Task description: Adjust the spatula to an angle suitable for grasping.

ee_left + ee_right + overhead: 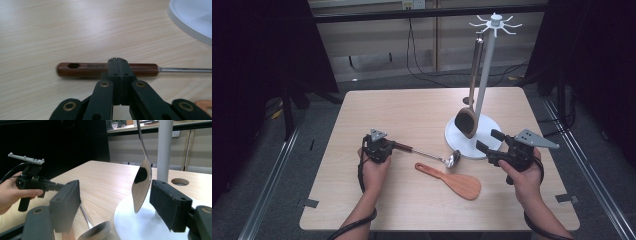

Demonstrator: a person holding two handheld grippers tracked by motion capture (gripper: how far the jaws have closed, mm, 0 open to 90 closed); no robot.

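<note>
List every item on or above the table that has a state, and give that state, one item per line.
Left gripper: shut on the ladle handle.
Right gripper: open, holding nothing.
Ladle: lying flat on the table.
Brown spoon: hanging from the rack.
Orange rice paddle: lying flat, untouched.
White utensil rack: upright, one utensil hung.

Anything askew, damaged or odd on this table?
Nothing stands out. One spoon hangs from the rack; the ladle and spatula lie flat on the table, undamaged. The left gripper is at the ladle's handle; the right gripper is open.
</note>
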